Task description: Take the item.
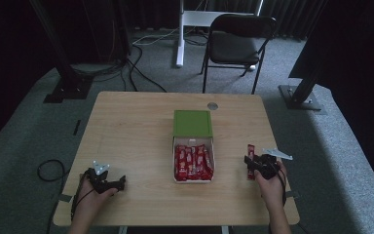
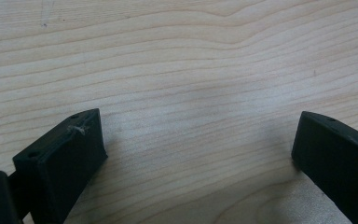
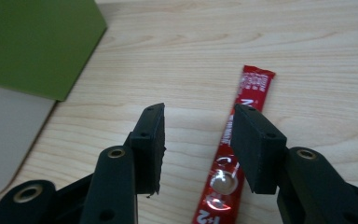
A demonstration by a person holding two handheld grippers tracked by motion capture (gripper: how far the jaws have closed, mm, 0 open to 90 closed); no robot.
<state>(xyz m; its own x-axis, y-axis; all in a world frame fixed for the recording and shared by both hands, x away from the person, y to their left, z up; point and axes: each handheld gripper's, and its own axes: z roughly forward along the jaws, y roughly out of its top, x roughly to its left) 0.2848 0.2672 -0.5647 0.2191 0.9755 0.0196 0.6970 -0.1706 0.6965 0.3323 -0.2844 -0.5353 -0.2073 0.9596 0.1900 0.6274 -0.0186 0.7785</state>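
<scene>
Table (image 1: 136, 126): light wood, box (image 1: 193, 152) seen at centre, green lid folded back, red sachets (image 1: 193, 162) packed inside
Left gripper (image 2: 196, 140): jaws spread wide, nothing held, bare wood between them, parked near left front edge
Right gripper (image 3: 198, 140): jaws partly open, nothing gripped; single red sachet (image 3: 235, 154) lies flat on table right of box, partly under right jaw

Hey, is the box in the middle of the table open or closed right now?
Open. The box shows red sachets packed inside, and its green lid is folded back flat on the table behind it.
</scene>
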